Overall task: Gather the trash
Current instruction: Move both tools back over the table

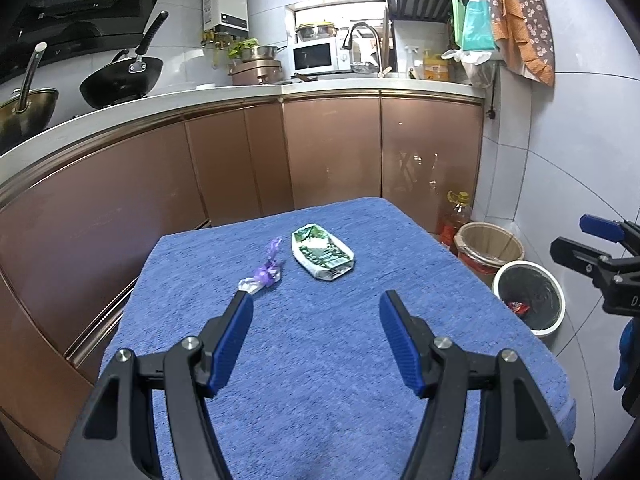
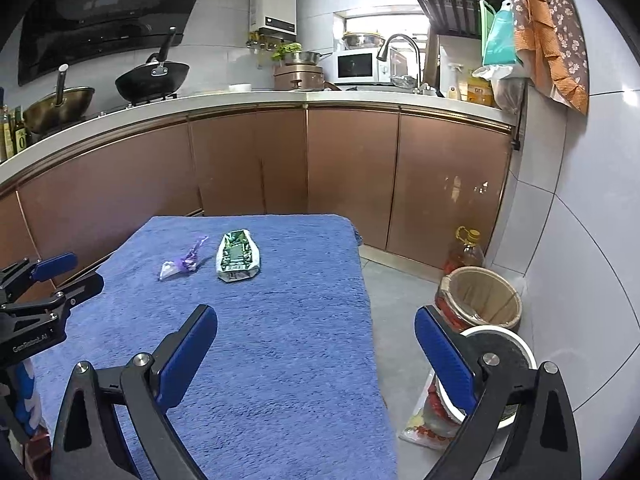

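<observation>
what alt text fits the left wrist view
Open left gripper over a blue towel holding a green carton and a purple wrapper. A white bin with red trash sits right, kitchen cabinets behind.

The desk (image 1: 320, 360) wears a plain blue towel; on it at twelve o'clock lies a green-and-white printed packet (image 1: 322, 255), with a purple-and-white wrapper (image 1: 262, 274) at eleven. At three o'clock stands a white-rimmed bin (image 1: 530, 300) lined black, holding a red scrap (image 1: 519, 309). The cabinet fronts (image 1: 332, 152) are coppery brown.

Black grippers, ribbed blue fingers (image 1: 234, 344)
</observation>
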Tool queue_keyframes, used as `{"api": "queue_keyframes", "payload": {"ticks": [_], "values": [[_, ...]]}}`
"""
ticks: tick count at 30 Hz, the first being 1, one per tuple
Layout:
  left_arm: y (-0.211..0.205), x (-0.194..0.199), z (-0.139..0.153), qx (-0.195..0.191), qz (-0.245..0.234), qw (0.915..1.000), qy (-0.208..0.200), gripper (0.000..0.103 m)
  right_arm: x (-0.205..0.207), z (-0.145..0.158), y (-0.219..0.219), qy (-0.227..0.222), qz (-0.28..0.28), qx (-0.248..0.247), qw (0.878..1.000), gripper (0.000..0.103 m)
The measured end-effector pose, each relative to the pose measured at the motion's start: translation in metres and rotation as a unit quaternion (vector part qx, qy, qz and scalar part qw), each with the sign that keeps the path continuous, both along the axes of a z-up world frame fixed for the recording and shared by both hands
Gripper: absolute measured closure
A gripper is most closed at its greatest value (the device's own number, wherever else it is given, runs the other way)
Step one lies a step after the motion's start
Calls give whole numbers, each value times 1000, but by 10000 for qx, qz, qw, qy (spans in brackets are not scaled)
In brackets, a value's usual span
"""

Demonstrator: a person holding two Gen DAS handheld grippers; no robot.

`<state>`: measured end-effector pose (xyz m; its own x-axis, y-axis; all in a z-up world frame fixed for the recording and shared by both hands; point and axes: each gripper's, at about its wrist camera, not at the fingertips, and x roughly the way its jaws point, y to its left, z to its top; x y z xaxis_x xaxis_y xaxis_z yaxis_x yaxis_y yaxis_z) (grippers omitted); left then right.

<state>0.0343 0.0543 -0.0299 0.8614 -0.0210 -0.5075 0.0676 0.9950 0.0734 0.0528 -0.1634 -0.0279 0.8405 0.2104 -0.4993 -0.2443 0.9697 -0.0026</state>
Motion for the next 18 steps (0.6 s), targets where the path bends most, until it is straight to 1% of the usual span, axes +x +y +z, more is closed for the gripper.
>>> {"api": "queue_keyframes", "payload": {"ticks": [3, 9, 13, 18], "values": [[5, -1, -1, -22, 60, 10000, 31, 39, -1, 1, 2, -12, 73, -5, 10000, 3], [27, 6, -9, -187, 230, 9994, 203, 39, 2, 0, 8, 34, 219, -29, 9997, 3], [53, 14, -18, -272, 386, 9982, 361, 39, 11, -5, 12, 120, 264, -29, 9996, 3], [84, 26, -31, -414, 459, 9965, 554, 39, 26, -12, 22, 256, 433, -60, 9987, 3]]}}
